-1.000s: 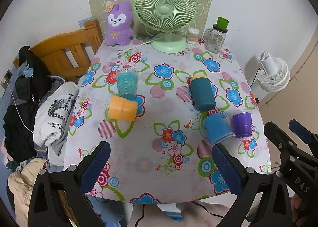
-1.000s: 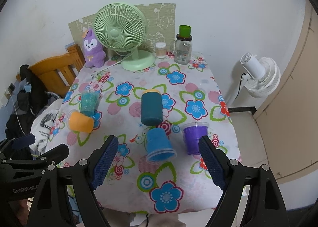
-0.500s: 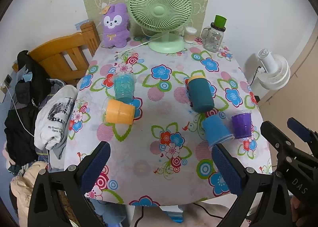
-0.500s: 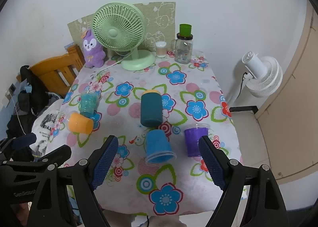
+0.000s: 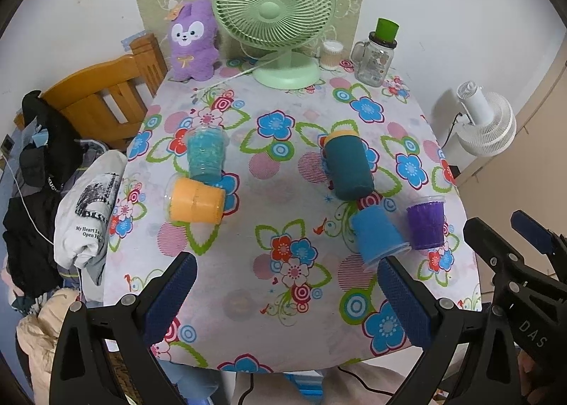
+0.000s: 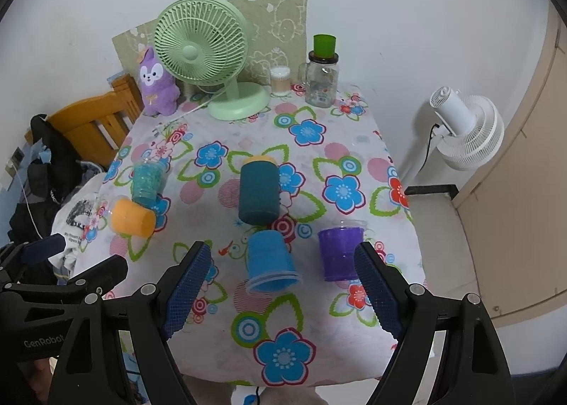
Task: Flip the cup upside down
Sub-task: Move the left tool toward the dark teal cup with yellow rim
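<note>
Both grippers are pulling back a little from the table (image 5: 443, 164), so the cups look smaller than a moment ago. The left gripper (image 5: 287, 295) and right gripper (image 6: 283, 284) are wide open, holding nothing. The purple cup (image 6: 338, 254) stands untouched near the table's front right corner

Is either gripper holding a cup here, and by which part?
Nothing is held. The left gripper and right gripper are both open above the table, clear of every cup.

far edge: we see fan (image 5: 274, 15) on table (image 5: 248, 298), plush toy (image 5: 193, 45) left, jar (image 5: 376, 57) right.
near right: three cups (image 5: 379, 234).
left: two cups (image 5: 196, 201).
</note>
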{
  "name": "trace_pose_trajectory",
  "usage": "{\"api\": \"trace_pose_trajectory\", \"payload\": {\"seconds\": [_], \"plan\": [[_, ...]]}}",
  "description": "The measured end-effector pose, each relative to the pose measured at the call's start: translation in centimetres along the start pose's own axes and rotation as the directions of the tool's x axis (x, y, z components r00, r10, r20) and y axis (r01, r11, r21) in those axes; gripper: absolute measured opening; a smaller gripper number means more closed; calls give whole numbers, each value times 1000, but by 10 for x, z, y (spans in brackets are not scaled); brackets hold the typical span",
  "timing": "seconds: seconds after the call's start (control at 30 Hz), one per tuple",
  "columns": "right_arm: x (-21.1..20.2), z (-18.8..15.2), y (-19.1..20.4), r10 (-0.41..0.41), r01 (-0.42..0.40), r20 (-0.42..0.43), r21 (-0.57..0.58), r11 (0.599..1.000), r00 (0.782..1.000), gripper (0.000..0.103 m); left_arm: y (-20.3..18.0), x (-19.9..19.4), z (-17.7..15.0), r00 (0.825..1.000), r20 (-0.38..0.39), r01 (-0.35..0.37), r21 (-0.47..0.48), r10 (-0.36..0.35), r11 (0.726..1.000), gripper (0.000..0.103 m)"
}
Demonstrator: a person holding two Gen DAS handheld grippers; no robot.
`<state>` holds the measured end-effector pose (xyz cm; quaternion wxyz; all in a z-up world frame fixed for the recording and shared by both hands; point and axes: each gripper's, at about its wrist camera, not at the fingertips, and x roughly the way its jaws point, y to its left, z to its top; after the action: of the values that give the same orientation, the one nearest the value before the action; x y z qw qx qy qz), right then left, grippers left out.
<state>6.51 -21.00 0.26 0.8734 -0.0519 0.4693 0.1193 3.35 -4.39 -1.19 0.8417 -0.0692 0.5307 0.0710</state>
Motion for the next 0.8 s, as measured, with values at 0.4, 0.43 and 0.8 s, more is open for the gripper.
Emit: {"api": "trace_pose_trajectory", "payload": {"seconds": [0.4,0.43,0.8], "plan": [[18,21,-28,-4,4,1,11,1000,1000,85,-19,30,25,1000,-27,6,-23,-7,1000,103],[21,24,-31,1,-1,4,15,1000,1000,85,-21,33,28,1000,-30,7,-25,-8,1000,103],[76,53,-55,20,-20,-14,35,999,1000,85,-48,93,60,997,-78,19,-10,-20,1000,103]]}}
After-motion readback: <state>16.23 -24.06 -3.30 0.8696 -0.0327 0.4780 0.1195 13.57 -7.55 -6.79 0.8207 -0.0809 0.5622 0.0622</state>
